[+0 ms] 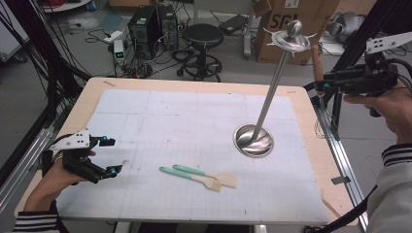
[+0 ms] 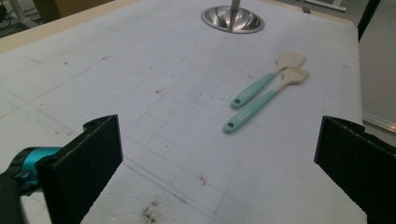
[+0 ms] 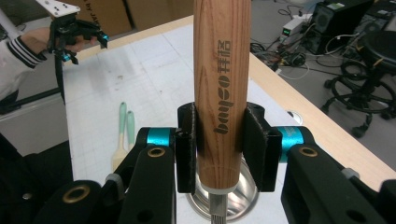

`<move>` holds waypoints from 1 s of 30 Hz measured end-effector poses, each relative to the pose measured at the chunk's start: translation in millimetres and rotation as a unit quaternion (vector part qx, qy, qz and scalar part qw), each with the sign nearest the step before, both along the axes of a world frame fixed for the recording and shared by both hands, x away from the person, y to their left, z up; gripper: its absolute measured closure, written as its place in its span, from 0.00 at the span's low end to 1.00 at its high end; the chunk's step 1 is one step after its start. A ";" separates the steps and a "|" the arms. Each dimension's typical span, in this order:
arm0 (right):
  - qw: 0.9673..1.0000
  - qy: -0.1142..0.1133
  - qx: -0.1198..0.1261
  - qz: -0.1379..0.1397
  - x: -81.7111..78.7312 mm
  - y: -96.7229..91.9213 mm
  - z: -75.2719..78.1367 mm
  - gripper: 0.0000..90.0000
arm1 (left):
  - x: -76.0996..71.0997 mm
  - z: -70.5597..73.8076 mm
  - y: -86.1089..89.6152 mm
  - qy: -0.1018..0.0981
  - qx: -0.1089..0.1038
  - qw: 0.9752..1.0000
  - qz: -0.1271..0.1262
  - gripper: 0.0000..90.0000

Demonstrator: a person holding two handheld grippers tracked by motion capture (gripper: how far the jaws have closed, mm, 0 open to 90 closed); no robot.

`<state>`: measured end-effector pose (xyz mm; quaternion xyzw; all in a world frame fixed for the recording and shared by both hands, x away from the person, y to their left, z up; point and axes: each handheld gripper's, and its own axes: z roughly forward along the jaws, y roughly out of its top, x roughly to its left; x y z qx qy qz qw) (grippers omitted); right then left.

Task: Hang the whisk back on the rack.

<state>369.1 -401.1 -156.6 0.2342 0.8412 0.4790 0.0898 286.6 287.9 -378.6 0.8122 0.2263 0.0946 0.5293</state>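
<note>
Right gripper view: I am clamping a wooden handle (image 3: 220,88) in the right gripper (image 3: 219,147), holding it upright above the stand (image 1: 253,140). If it is slipping or tilting, the whisk wires could be missing the hook; my left gripper (image 1: 111,156) is idling wide open, empty, beside 2 spatulas (image 1: 199,176).

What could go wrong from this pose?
1. The wooden-handled tool sits upright in the right gripper, clamped low on its handle; it might tilt or slip.
2. It is close to the rack's hook crown and may knock the stand.
3. The left gripper is open, giving no support.
</note>
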 end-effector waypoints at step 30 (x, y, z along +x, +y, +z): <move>1.000 0.011 0.025 0.015 20.5 30.2 -14.0 0.53 | 0.1 0.4 2.0 0.001 -0.006 1.000 0.000 0.02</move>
